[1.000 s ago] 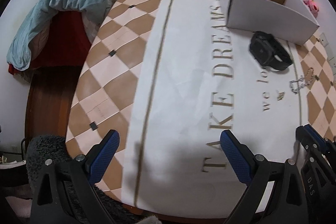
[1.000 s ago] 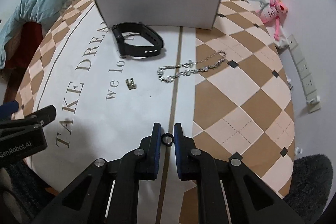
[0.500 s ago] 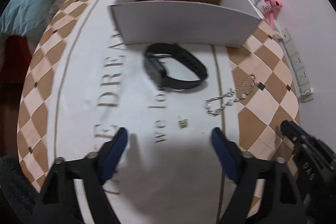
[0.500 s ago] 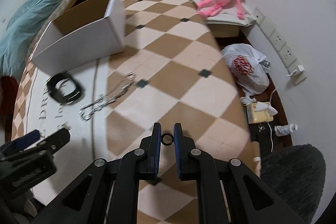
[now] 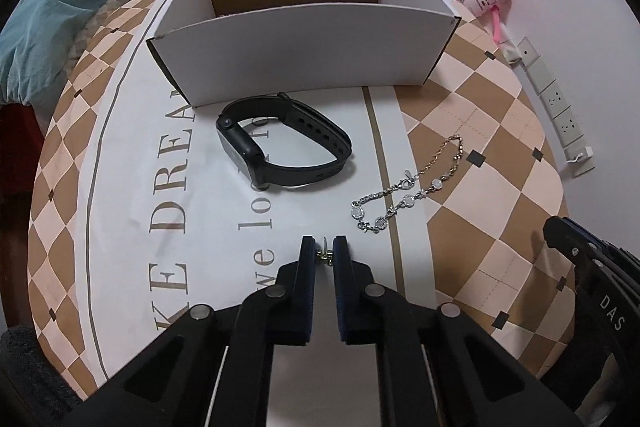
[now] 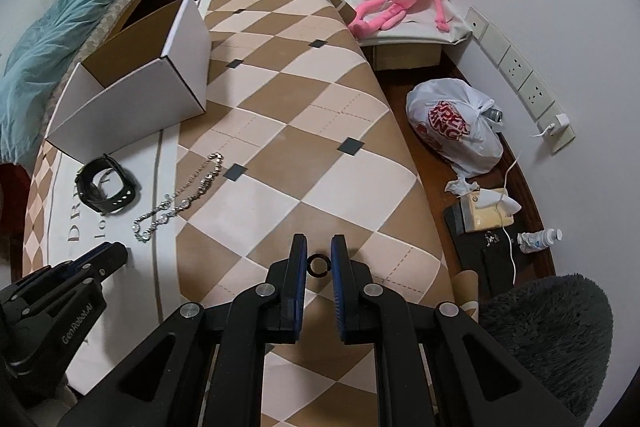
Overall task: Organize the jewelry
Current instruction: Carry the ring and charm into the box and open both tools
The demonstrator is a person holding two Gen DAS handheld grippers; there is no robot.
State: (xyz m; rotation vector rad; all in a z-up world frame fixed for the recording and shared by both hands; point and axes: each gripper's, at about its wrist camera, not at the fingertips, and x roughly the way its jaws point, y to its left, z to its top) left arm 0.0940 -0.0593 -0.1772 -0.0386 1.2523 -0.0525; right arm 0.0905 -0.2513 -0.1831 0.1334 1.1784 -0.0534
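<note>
Already both grippers carry something small. Starting at the left of the left wrist view, the white cardboard box [image 5: 304,55] stands open-topped at the far side of the counter [image 5: 132,187], its brown inside bare as far as can be seen; it looks like the place where the jewelry is meant to end up. Just in front of it the black watch [image 5: 280,147] lies on its side with the strap looped shut, close to the box wall but not touching it. Nearer and in the middle, the left gripper [image 5: 323,255] has its fingers nearly closed, pinching a small gold-coloured piece [image 5: 323,258], probably an earring, right at the tips, low over or on the counter; such a tip hold suits something so tiny. To the right of it the silver chain bracelet [image 5: 408,193] lies doubled on the cloth, untouched.

Further right, in the right wrist view, the right gripper [image 6: 319,265] is pointed away from the box, out over the checked part of the cloth. Its fingers are narrowed onto a small dark ring [image 6: 319,265] held across its width between the tips. The watch and bracelet seem to be left for later.
</note>
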